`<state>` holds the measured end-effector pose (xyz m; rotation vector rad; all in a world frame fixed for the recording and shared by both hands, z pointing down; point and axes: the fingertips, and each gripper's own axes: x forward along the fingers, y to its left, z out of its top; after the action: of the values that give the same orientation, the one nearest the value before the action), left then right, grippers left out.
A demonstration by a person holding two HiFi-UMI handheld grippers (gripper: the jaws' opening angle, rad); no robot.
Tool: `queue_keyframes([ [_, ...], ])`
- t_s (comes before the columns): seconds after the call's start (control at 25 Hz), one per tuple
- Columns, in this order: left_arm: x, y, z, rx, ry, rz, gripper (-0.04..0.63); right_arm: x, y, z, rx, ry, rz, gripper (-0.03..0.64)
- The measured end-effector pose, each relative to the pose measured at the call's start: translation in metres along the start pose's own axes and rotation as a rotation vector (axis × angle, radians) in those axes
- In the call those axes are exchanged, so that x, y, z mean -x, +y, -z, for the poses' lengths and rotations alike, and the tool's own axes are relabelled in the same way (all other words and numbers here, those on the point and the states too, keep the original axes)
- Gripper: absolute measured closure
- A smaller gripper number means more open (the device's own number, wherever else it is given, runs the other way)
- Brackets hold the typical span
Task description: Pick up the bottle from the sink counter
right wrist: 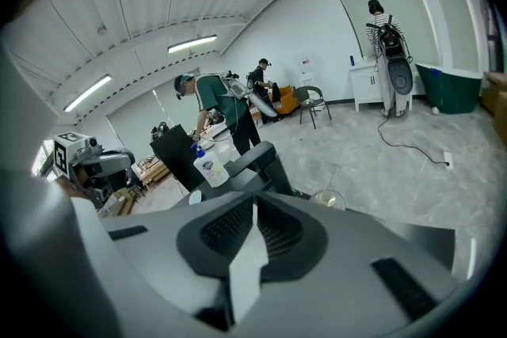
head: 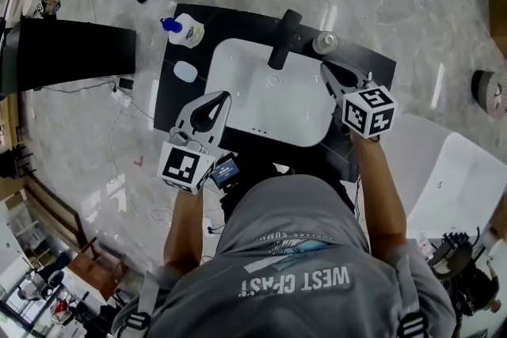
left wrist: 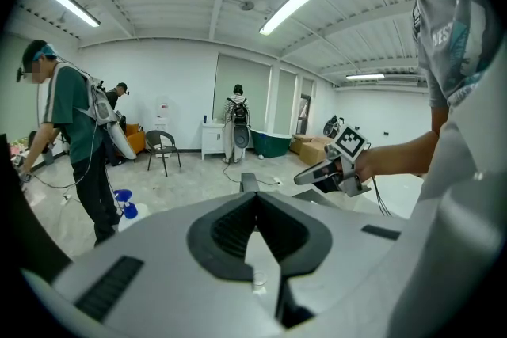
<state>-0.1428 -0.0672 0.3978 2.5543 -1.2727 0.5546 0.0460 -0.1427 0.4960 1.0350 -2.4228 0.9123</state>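
The bottle [head: 188, 31] stands upright at the far left corner of the black worktop [head: 169, 95], beyond a small pale oval object [head: 184, 71] and to the left of the faucet [head: 283, 39]. Its long axis is vertical, with the blue pump on top and the nozzle pointing towards the left edge in the head view. The left gripper [head: 220, 96] and right gripper [head: 325, 67] hover over the near side of the white basin [head: 269, 111], well apart from the bottle. Each has its jaws pressed together with nothing between them. The main risk is probably reaching in with the jaws unopened: closed tips would push the bottle instead of straddling it. It stands so near the corner that a push could tip it off the worktop. A right-hand reach would also have to clear the faucet.
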Motion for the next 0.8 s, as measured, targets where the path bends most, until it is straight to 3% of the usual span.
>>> queue_keyframes([
  [0.32,-0.011,-0.006,0.021,0.023,0.04,0.028,0.591,-0.016,-0.007,0.016,-0.049,0.027,0.001,0.612],
  [0.8,-0.036,-0.035,0.061,0.08,0.13,0.149,0.591,-0.045,-0.018,0.046,-0.176,0.077,-0.005,0.612],
])
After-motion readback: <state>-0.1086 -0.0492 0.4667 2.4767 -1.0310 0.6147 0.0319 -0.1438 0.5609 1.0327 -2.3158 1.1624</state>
